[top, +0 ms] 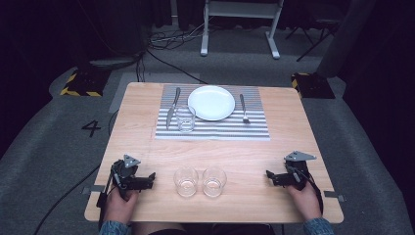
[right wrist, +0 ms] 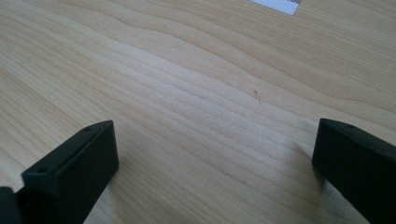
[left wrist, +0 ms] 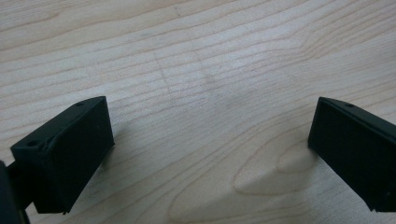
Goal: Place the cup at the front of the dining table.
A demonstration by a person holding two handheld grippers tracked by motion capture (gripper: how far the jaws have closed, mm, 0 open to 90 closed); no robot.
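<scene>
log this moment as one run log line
left hand-held gripper open, on table | right hand-held gripper open, on table | two glasses between them | placemat: plate, knife, fork, glass

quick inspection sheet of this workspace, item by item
surface: wooden table, striped placemat at the far side
job's things: plate, knife, fork and one glass on the placemat; two glasses side by side at the near edge
clutter: nothing seen
grippers: left gripper and right gripper low at the near corners, jaws apart, nothing between them
cables: one trails off the left gripper; more on the floor
surroundings: grey floor, white stand, hazard-striped blocks
</scene>
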